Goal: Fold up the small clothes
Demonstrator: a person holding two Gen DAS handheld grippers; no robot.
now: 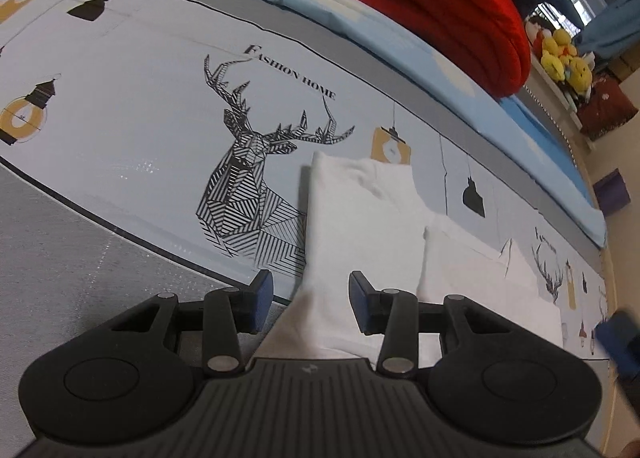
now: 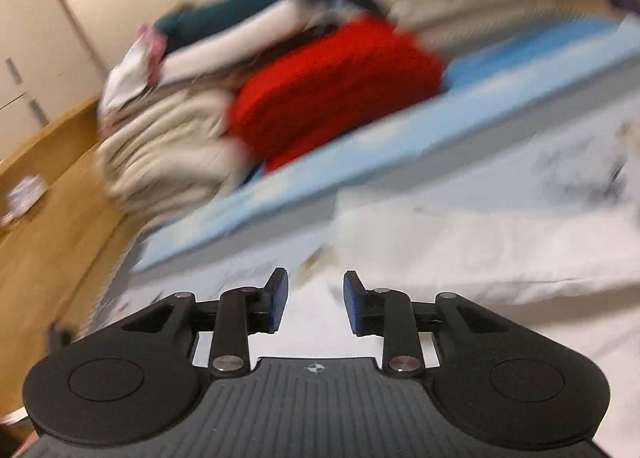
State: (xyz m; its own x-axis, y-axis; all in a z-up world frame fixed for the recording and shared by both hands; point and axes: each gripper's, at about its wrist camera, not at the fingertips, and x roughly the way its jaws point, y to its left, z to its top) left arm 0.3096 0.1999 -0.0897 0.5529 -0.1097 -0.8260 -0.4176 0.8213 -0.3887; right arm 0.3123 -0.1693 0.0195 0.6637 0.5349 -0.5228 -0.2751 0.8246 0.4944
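Note:
A small white garment (image 1: 368,225) lies flat on a pale blue printed mat (image 1: 140,145), partly folded, one part reaching toward the camera. My left gripper (image 1: 311,306) is open, its blue-padded fingers either side of the garment's near end, not closed on it. In the blurred right wrist view the same white garment (image 2: 480,250) lies on the mat ahead and to the right. My right gripper (image 2: 316,302) is open and empty just above the garment's near edge.
A red knitted blanket (image 1: 432,5) and cream folded textiles (image 2: 168,145) are piled on a light blue sheet (image 1: 360,25) behind the mat. Yellow plush toys (image 1: 564,57) sit at the far right. A wooden floor (image 2: 52,217) lies to the left.

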